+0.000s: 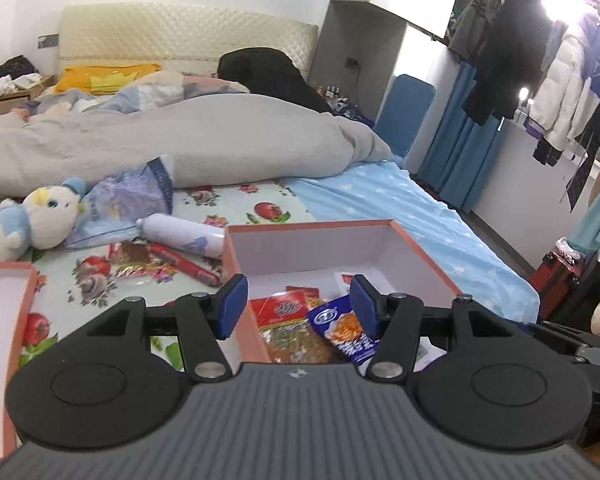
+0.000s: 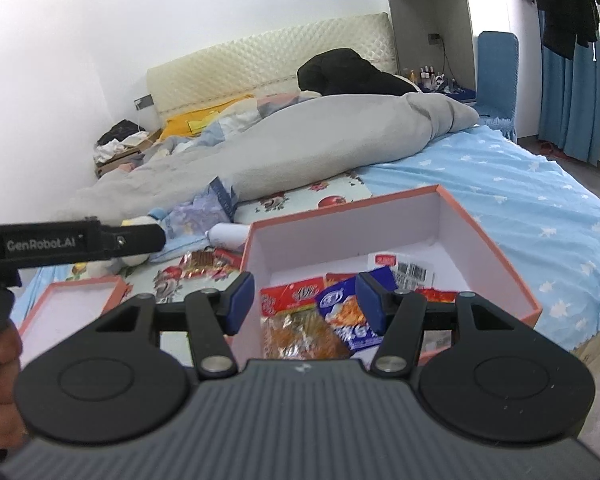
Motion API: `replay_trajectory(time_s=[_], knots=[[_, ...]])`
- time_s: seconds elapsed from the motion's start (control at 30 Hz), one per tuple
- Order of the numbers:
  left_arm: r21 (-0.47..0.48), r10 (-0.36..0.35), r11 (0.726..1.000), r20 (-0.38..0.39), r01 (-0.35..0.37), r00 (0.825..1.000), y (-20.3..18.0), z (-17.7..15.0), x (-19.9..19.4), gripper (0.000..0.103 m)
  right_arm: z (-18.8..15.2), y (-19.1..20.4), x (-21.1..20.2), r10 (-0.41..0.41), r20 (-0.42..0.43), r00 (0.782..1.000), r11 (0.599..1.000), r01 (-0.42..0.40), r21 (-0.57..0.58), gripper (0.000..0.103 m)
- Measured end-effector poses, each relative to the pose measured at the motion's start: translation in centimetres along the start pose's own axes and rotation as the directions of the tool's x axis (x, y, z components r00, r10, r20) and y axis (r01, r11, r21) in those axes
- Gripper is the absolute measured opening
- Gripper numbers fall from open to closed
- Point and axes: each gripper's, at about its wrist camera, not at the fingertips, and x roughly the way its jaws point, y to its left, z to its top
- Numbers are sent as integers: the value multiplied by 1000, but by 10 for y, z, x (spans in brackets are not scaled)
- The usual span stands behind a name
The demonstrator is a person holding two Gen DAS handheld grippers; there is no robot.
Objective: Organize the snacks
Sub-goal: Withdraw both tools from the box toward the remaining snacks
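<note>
Both the left gripper (image 1: 298, 306) and right gripper (image 2: 304, 304) are hovering spread and empty above the open orange-rimmed cardboard box (image 1: 420, 252), beside which a red sausage stick (image 1: 186, 266) is lying flat, its long axis slanting away from the box.

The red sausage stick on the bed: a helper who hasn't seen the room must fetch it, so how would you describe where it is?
Find the open pink-edged box on the flowered sheet. Just left of it, outside, lies a white cylinder; the red sausage stick lies against its near side. It is the only long, thin, plain red item, unlike the flat crinkly packet beside it.
</note>
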Motion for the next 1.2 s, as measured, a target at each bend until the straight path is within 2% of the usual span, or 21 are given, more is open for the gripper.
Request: replay_trajectory(time_s=[0.23,0.53,0.7,0.83,1.2], knots=[[-46,77,996,17,-77,997,28,-29,-25,63,-19,23,-4,15,-2,1000,999,-15,-31,59],[-80,124,989,2,-123,992,60,-63,-39,66,-48,49,5,71,-49,996,996,-74,-58,59],[-79,157,984,-32,-159,987,77,-73,-37,66,-54,67,9,111,-52,992,990,-115,-81,59],[-69,192,979,-32,-194,981,89,-79,-43,66,-59,79,13,126,-66,990,988,-131,-86,59],[-113,197,973,-43,-201,979,115,-88,-63,70,-70,110,20,138,-90,986,984,-147,-103,59]])
